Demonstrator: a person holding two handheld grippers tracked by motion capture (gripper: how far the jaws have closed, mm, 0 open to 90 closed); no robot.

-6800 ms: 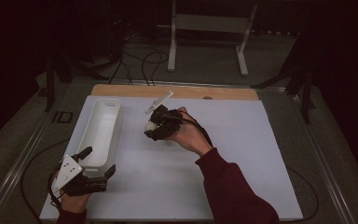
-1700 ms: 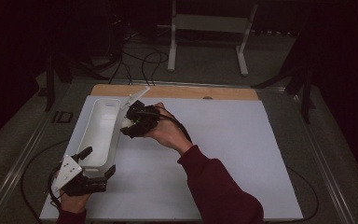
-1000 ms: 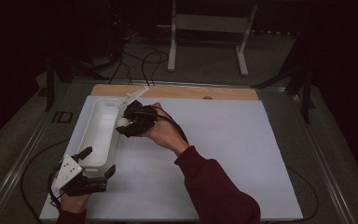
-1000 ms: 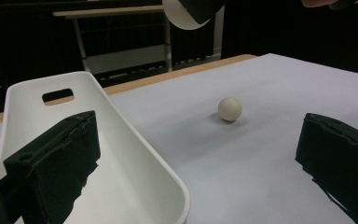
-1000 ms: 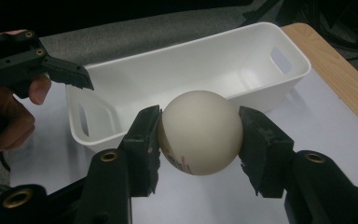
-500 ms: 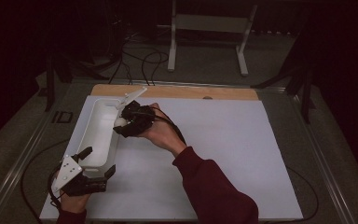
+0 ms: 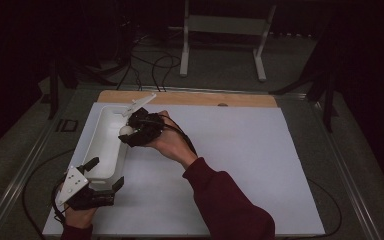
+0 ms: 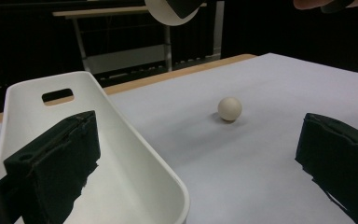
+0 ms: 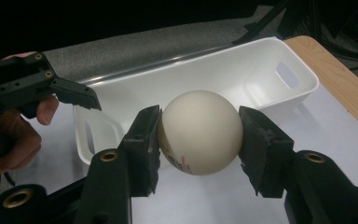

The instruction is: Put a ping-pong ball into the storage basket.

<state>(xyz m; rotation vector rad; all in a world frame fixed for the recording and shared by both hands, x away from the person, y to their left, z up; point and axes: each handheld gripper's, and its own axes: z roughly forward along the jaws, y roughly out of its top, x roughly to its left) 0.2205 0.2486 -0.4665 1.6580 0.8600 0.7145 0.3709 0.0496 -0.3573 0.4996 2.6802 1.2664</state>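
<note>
Ball [image 9: 200, 133] clamped between right gripper [image 9: 199, 140] jaws, held just above the near rim of the bin [image 7: 105, 145]. Left gripper [image 7: 87, 187] jaws spread wide, straddling the bin's end wall. Second ball [image 8: 229, 108] lies on the counter [image 7: 260, 165].

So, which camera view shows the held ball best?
The right gripper view: the ball sits large between the tongs' pads. The high view shows it as a small pale spot; the left gripper view catches its underside at the top edge.
</note>
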